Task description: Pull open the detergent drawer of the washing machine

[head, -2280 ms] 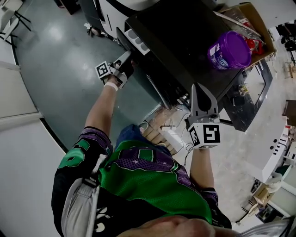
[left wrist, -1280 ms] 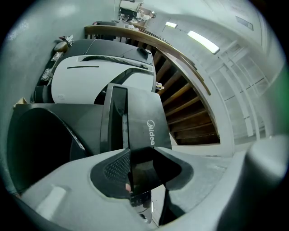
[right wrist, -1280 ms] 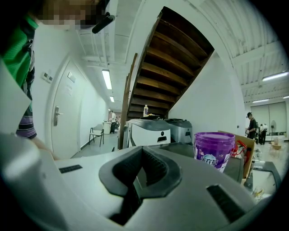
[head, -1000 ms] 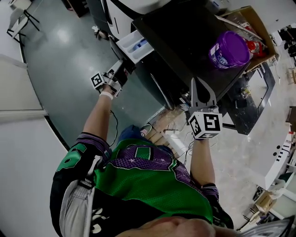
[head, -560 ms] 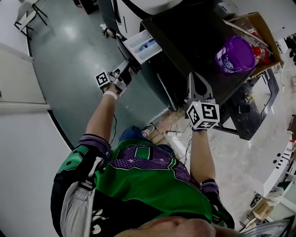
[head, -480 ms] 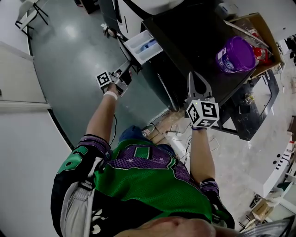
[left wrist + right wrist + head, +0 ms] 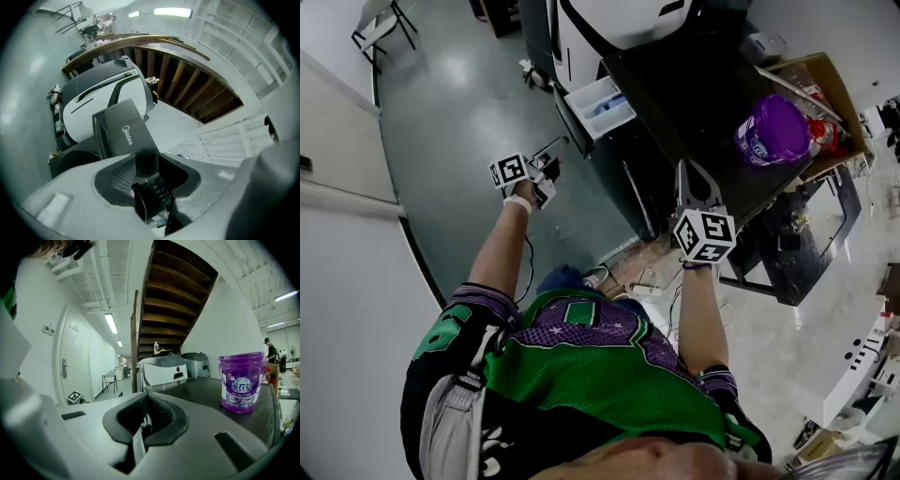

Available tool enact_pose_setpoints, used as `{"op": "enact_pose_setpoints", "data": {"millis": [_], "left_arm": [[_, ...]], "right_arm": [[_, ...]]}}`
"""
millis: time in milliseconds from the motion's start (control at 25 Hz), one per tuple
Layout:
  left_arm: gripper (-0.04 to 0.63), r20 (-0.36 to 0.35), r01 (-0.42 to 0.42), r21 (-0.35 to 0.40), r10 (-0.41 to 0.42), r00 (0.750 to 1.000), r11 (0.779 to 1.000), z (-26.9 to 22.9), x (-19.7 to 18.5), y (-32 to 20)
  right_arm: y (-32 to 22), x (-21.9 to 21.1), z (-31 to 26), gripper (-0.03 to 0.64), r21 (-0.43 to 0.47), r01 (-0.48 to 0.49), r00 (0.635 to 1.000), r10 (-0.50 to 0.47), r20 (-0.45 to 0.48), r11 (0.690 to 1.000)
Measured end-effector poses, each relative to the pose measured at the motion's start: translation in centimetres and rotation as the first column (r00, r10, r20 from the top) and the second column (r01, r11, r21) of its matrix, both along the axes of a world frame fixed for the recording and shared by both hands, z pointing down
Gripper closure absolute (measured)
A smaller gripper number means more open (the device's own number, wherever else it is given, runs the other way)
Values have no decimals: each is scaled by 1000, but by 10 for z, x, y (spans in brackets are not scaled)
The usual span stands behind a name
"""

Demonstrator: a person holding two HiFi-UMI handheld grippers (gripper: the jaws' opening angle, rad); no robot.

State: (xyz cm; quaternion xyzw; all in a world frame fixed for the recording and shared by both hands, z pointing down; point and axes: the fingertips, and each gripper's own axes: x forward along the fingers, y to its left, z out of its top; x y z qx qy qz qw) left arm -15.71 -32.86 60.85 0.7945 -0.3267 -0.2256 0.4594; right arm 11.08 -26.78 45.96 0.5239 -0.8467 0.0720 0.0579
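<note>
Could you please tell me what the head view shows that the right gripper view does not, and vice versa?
Only the head view shows the detergent drawer, pulled open with its white tray exposed. Only the right gripper view shows the wooden staircase, a door and a chair. Both show the purple tub standing on the washing machine's black top.

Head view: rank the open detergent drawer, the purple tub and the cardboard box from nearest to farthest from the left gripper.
From the left gripper:
1. Detergent drawer: pulled out, just up and right of the gripper.
2. Purple tub: on top of the black washing machine, well to the right.
3. Cardboard box: just beyond the tub, at the far right edge.
</note>
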Motion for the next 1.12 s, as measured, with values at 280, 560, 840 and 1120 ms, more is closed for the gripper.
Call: {"op": "enact_pose_setpoints", "data": {"millis": [280, 560, 840, 1120], "left_arm": [[451, 186, -16, 118, -6, 983, 993, -60, 25, 47], [468, 328, -25, 246, -59, 943, 969, -128, 57, 96], [483, 458, -61, 375, -128, 880, 925, -199, 94, 139], [523, 542, -85, 472, -212, 813, 878, -251, 119, 166]], "right_arm": [[26, 14, -23, 618, 18, 26, 1000, -26, 15, 999], [57, 29, -55, 618, 53, 59, 998, -60, 23, 997], [90, 51, -83, 618, 83, 61, 996, -66, 58, 995], [112, 66, -108, 618, 119, 51, 994, -62, 88, 992]]}}
